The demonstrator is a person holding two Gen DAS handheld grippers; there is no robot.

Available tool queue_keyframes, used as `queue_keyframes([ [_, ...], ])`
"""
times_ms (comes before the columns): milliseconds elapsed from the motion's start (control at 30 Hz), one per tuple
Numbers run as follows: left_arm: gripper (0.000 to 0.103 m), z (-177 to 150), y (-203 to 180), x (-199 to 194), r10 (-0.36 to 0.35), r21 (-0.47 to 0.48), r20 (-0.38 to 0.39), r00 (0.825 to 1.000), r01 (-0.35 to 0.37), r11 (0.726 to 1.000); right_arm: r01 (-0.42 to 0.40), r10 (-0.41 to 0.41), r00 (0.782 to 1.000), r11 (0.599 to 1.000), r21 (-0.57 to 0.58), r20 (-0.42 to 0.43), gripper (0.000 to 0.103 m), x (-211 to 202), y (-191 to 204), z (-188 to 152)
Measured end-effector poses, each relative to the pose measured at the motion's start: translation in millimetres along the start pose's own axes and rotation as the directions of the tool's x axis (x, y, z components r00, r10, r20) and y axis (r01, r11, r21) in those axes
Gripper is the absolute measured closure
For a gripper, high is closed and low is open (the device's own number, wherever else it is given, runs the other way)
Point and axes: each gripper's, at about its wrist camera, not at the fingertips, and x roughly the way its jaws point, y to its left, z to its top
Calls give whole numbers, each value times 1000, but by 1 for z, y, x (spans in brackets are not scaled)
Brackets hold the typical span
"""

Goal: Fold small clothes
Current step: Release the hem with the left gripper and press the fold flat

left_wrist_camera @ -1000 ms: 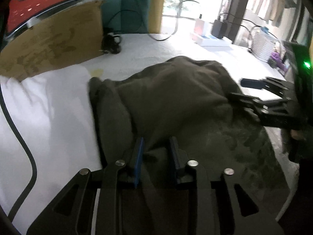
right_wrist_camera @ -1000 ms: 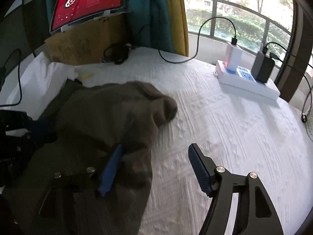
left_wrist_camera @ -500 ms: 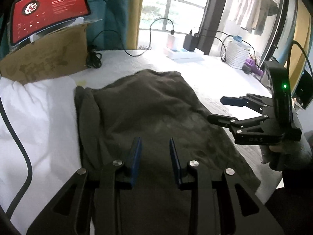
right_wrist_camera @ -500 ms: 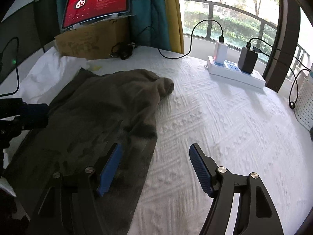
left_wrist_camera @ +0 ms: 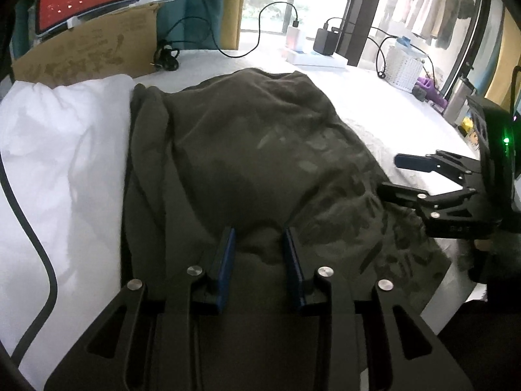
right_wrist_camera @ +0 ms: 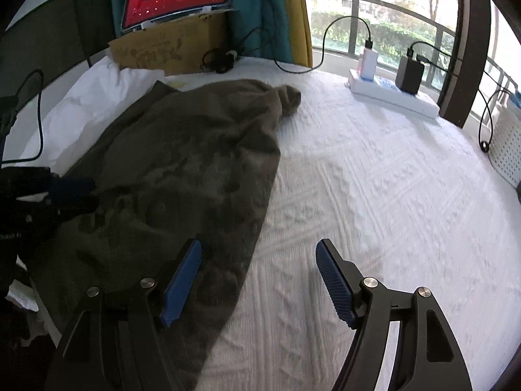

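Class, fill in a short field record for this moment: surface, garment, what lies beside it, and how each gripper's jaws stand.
surface: white textured bedspread
garment: dark olive fabric garment, spread flat, far end bunched
beside garment: white pillow along one edge
far edge: white power strip with chargers plugged in
left gripper: jaws opening, over the garment, nothing pinched
right gripper: jaws wide open, straddling the garment's edge, gripping nothing
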Motion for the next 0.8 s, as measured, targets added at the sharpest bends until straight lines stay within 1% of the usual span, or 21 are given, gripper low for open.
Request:
queue_keyframes([
  [167,70,-7,2,-2,8,-6,16,1000,-8,1000,14,-14,1000,1000,-3,-3,27,-5,-3,-8],
  [267,70,-13,4,-4,7,10,44,999,-8,1000,48,-48,999,999,-11,-6,20,-8,-3,-12],
  [333,70,-16,7,-6,0,7,51,999,0,1000,63,-63,998,998,-15,-7,19,-11,-4,-15],
  [467,70,-19,5,-13,36,11,49,998,-36,999,78,-79,997,997,-7,-3,19,-18,-8,-22],
  [533,70,-20,2,-15,56,6,41,998,-56,998,88,-88,996,996,13,-5,19,-24,-13,-28],
  [633,70,-19,0,-18,91,6,2,996,-91,996,107,-107,994,993,46,-14,19,-32,-20,-36],
  [733,69,-18,-2,-22,125,7,-27,992,-125,992,122,-123,992,985,119,-1,19,-48,-37,-48],
  [800,69,-17,-7,-24,142,13,-32,989,-142,990,142,-143,990,979,148,-2,19,-56,-47,-55],
])
